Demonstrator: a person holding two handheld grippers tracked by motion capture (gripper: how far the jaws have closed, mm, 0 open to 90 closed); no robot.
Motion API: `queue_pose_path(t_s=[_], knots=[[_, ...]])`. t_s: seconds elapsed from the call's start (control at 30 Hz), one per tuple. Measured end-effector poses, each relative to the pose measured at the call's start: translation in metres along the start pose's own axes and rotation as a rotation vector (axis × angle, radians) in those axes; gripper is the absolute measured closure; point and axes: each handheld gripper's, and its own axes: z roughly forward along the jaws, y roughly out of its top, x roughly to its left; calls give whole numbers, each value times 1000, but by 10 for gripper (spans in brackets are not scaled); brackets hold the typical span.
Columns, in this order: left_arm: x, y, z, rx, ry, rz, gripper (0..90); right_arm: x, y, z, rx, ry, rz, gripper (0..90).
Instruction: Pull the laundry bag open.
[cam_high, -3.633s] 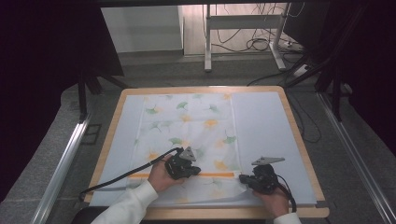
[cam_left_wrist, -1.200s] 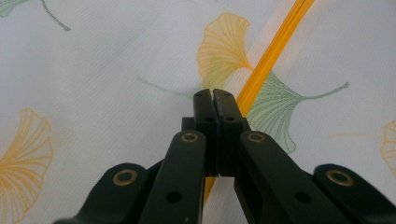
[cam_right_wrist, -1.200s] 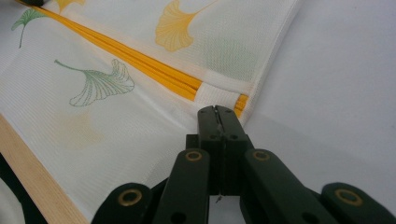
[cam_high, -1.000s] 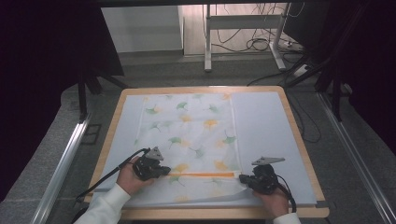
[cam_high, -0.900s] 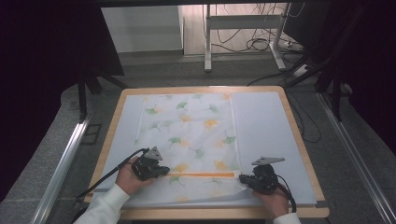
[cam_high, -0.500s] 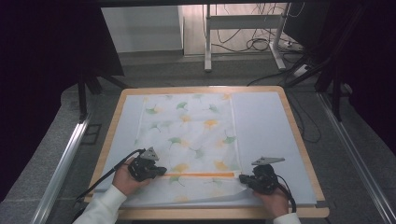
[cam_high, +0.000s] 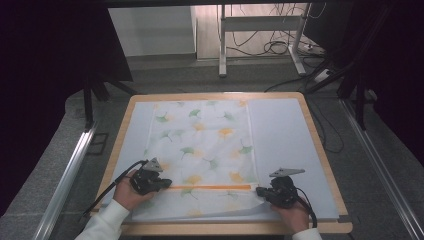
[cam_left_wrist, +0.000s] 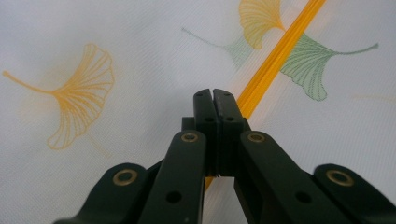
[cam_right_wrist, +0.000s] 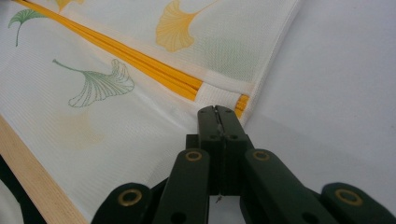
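L gripper (cam_high: 161, 183) has slid toward table's near-left corner vs 3.6 s back; R gripper (cam_high: 265, 193) unmoved | ginkgo-print cloth (cam_high: 202, 150) flat on white mat (cam_high: 285, 145), centre-left, near edge folded, orange stripe (cam_high: 210, 187) betw. grippers | both jaws pressed together, L at stripe's left end, R at near-right cloth corner; pinch on fabric unclear | wooden table (cam_high: 320, 150).

Cloth (cam_high: 200, 145) spread on table (cam_high: 320, 165), left tool (cam_high: 161, 183) and right tool (cam_high: 262, 192) at its near corners
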Motion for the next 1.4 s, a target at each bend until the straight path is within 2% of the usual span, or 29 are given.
queue_pose_path(t_s=[1.07, 1.4], knots=[[22, -32, -24, -14, 35, -90, 900, 1, 0, 0, -1, -4, 2, 899], [25, -36, -28, -17, 41, -97, 900, 1, 0, 0, -2, -4, -1, 899]])
